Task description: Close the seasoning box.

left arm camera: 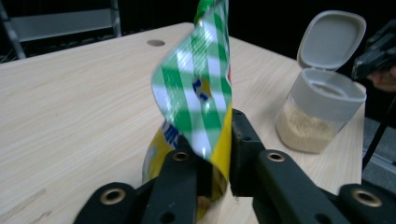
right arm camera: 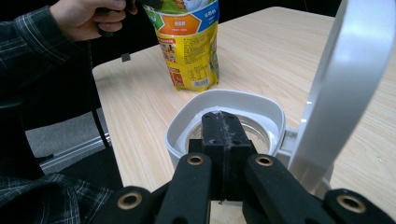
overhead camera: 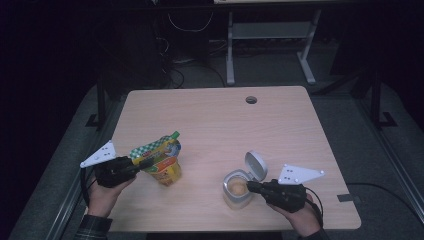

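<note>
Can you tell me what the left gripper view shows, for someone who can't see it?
Two black jaws pinch the green-checked top of a yellow pouch standing on a wooden table. To the right stands a jar of beige powder with its grey flip lid open.

A yellow-green pouch (overhead camera: 161,162) stands upright, top folded over; nearby, an open-lidded jar (overhead camera: 238,189) holds seemingly beige granules.

Table (overhead camera: 215,120): light wood, cable hole (overhead camera: 251,99) near far edge; carries upright pouch (overhead camera: 165,167), open jar (overhead camera: 237,190), well apart
</note>
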`<move>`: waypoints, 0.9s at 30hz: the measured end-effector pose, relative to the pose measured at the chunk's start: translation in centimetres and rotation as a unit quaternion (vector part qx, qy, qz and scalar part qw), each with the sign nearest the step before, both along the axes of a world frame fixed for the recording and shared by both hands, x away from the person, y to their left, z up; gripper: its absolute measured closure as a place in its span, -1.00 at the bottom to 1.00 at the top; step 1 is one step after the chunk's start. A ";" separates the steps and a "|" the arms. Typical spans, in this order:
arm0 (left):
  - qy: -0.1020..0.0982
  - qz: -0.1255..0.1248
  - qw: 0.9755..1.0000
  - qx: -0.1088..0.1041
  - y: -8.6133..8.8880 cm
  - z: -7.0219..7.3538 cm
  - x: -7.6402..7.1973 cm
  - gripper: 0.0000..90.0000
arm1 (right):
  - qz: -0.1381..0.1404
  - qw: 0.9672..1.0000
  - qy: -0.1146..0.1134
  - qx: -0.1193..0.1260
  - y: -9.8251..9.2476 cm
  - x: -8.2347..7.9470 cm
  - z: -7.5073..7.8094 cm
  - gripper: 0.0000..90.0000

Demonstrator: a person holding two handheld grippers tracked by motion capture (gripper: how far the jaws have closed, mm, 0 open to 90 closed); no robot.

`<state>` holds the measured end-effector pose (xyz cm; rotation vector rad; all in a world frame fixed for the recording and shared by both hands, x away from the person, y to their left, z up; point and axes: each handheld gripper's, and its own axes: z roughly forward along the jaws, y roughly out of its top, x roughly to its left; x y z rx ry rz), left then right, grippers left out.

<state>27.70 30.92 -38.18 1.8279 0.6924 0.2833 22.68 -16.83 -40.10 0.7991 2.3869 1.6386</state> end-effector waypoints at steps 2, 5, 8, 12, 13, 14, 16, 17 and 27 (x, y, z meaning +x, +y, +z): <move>0.001 0.001 1.000 0.005 0.1 -0.1 -0.3 0.66 | -0.001 1.000 0.001 -0.002 -0.2 -0.1 -0.1 1.00; 0.011 0.006 1.000 0.015 0.3 -0.3 -0.9 0.46 | -0.003 1.000 0.002 -0.003 -0.5 -0.3 -0.1 1.00; 0.022 0.010 0.999 0.029 0.7 -0.7 -1.3 0.25 | -0.006 1.000 -0.004 -0.002 -0.9 -0.4 -0.2 1.00; 0.041 0.011 0.998 0.052 1.0 -1.6 -1.9 0.05 | -0.011 1.000 -0.001 -0.003 -1.7 -0.6 -0.3 0.99; 0.045 0.010 0.997 0.058 1.0 -1.9 -2.0 0.00 | -0.014 1.000 -0.001 -0.003 -1.8 -0.7 -0.3 1.00; 0.048 0.013 0.997 0.065 1.0 -2.2 -2.2 -0.05 | -0.017 1.000 -0.001 -0.003 -2.0 -0.7 -0.4 1.00; 0.053 0.016 0.996 0.074 1.1 -2.5 -2.5 -0.14 | -0.023 1.000 -0.002 -0.006 -2.5 -0.8 -0.4 0.99; 0.055 0.019 0.995 0.077 1.1 -2.8 -2.8 -0.18 | -0.027 1.000 -0.002 -0.008 -2.7 -0.8 -0.4 1.00; 0.062 0.024 0.993 0.101 0.9 -4.3 -4.1 -0.44 | -0.065 0.998 -0.006 -0.006 -5.0 -0.3 -0.5 1.00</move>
